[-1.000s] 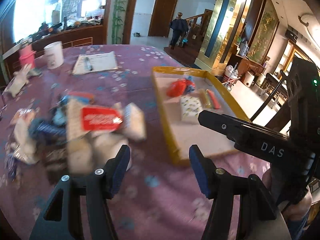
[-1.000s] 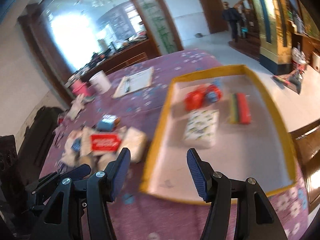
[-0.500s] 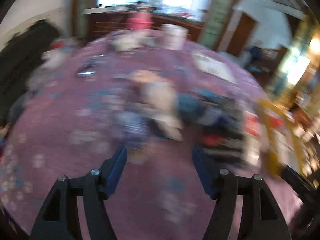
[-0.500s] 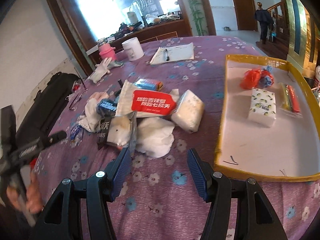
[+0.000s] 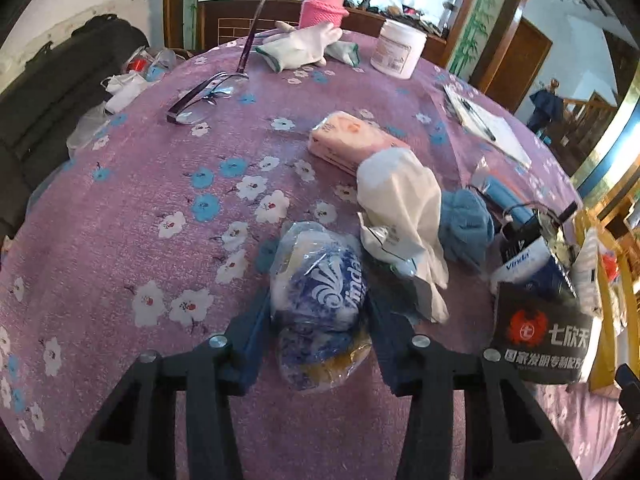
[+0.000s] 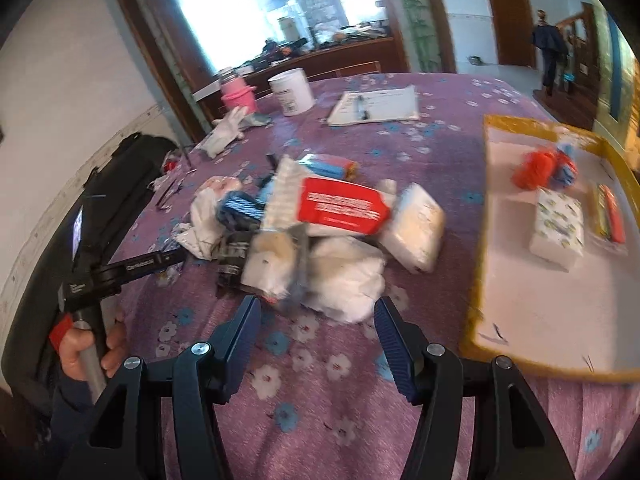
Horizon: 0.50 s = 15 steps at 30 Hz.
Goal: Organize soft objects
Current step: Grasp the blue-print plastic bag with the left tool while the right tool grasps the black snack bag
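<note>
Crinkly plastic tissue pack (image 5: 320, 280) clamped in left tongs (image 5: 318, 312); right tongs (image 6: 316, 320) apart.

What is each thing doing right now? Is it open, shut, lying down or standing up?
Left hand-held gripper: fingers either side of the blue-and-white plastic-wrapped tissue pack, grip not certain.
Right hand-held gripper: open, empty, above the cloth.
Purple-framed glasses: unfolded, one arm sticking up.
White plastic jar: upright, lid on.
Pink tissue packet: lying flat.
Yellow-rimmed tray: holds a few items.
</note>
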Tool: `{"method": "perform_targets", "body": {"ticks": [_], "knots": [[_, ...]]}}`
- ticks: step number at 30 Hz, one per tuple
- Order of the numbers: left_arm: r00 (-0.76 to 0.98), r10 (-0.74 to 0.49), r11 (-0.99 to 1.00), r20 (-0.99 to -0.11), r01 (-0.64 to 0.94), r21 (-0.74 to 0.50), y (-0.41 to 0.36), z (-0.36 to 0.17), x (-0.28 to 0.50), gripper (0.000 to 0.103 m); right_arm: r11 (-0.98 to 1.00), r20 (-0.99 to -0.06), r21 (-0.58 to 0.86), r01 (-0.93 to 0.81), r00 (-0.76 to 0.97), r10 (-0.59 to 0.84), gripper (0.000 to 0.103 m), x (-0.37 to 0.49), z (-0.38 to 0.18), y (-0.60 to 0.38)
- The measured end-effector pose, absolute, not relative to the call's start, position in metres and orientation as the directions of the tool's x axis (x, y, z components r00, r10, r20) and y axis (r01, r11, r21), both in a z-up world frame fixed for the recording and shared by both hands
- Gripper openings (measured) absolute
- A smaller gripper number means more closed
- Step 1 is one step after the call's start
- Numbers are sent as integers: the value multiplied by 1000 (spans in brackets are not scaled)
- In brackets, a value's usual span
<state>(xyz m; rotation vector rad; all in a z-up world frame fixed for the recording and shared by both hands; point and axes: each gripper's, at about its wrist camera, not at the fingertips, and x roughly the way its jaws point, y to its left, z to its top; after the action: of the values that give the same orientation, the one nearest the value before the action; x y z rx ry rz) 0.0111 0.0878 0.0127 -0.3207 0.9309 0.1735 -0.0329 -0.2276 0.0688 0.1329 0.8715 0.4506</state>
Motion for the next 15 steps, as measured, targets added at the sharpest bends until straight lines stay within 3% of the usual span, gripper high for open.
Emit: {"method": "perform_targets", "body": {"ticks": [9, 13, 15], "knots": [[603, 37, 942, -797, -287, -174, 90, 16, 7, 45, 851, -694, 335, -404, 506, 513, 68, 33, 59, -170], [610, 29, 939, -792, -287, -187, 93, 16, 6, 45, 778, -723, 358, -517, 373, 581, 68, -3, 45, -149], [612, 27, 940, -790, -285, -188, 92, 17, 6, 45, 749, -742, 304, -589, 347, 574, 70, -32, 47, -138]]}}
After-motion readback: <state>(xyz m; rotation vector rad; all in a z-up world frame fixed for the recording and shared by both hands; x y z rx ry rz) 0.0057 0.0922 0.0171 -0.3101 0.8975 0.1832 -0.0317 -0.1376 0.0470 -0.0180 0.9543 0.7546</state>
